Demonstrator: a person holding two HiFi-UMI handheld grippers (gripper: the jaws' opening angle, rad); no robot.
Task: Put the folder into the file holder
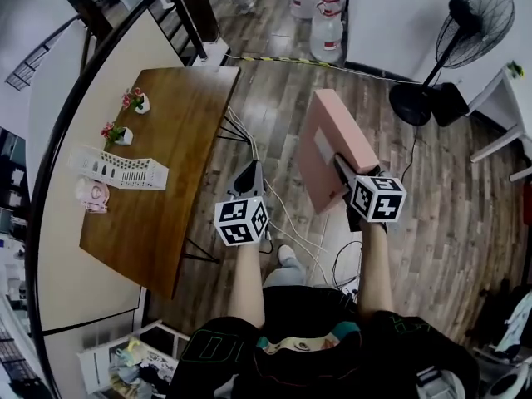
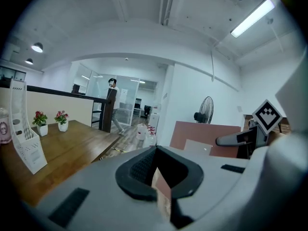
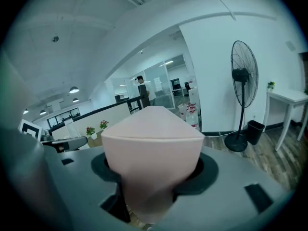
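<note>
While the right claw [image 1: 343, 171] is clamped on the near edge of the pink folder [image 1: 331, 140], the step in hand looks to be the carry: the folder is not yet in the holder. Low in the middle of the head view, the left claw [image 1: 249, 178] points forward with its jaws drawn almost together and nothing between them. Its own view shows only a thin sliver of background through the gap. Just right of it the folder stands tilted up over the wooden floor, well apart from the counter [image 1: 187, 131]. In the right gripper view it fills the space between the jaws. Farther off, at the left of the frame, the white file holder [image 1: 123, 169] lies on the counter near small flower pots [image 1: 137, 101]. The next move, as I judge it, calls for swinging the folder left over the counter, lining its edge up with a slot and lowering it in. The free claw could steady the holder.
</note>
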